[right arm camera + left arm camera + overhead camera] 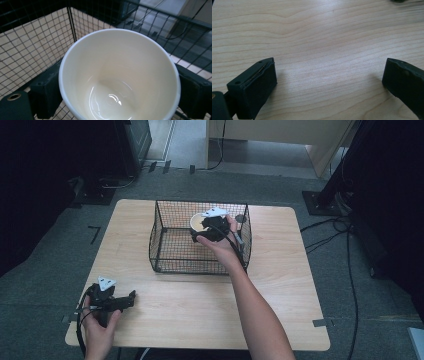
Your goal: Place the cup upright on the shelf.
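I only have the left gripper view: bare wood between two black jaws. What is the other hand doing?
Observer: The right gripper is inside a black wire basket on the table, with its jaws closed around a cream cup.
Operator: Anything in the cup?
Observer: Nothing; the right gripper view looks straight in at a glossy bare bottom.
Operator: Where is my gripper relative to that basket?
Observer: The left gripper sits near the table's front left corner, outside the basket, with its jaws wide apart and holding nothing.
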`<state>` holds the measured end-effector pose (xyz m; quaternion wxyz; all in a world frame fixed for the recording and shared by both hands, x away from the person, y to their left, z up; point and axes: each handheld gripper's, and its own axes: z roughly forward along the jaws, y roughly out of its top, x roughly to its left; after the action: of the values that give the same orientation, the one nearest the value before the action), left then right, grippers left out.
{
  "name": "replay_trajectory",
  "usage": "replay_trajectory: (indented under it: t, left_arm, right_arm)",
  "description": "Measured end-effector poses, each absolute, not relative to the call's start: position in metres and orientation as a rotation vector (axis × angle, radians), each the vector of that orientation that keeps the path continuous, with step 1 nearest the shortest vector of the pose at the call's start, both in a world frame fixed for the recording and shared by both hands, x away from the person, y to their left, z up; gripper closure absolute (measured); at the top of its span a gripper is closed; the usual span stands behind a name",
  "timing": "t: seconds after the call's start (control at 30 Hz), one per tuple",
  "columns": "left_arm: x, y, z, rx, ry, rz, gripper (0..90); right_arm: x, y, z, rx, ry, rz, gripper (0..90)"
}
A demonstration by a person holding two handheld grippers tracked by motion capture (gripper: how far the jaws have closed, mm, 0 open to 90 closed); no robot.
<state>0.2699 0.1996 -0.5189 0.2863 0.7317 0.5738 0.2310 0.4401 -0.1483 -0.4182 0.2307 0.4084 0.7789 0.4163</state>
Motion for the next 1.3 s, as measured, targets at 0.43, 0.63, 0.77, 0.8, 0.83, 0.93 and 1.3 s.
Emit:
replay_trajectory:
  t: [0.43,0.63,0.77,0.8,0.83,0.93,1.3]
  left_arm:
    - [0.270,0.200,-0.519,1.956,1.534,0.618,0.0]
    - [0.270,0.200,-0.519,1.954,1.534,0.618,0.0]
    - [0.270,0.200,-0.519,1.955,1.534,0.618,0.0]
    - [0.270,0.200,-0.519,1.955,1.533,0.618,0.0]
    - [0.270,0.200,-0.519,1.955,1.534,0.618,0.0]
    - [0.270,0.200,-0.519,1.955,1.533,0.618,0.0]
    - [0.270,0.200,-0.519,1.955,1.534,0.618,0.0]
  right_arm:
    - [0.447,-0.140,-0.431,1.120,2.233,1.043,9.7]
    - [0.450,-0.140,-0.434,1.140,2.253,1.009,10.0]
    - [0.451,-0.140,-0.435,1.147,2.255,1.000,10.6]
    - [0.451,-0.140,-0.435,1.150,2.261,1.001,10.6]
    - [0.452,-0.140,-0.435,1.152,2.268,1.010,10.6]
    - [0.451,-0.141,-0.435,1.169,2.272,1.017,10.5]
    - [0.444,-0.144,-0.420,1.135,2.220,1.038,2.1]
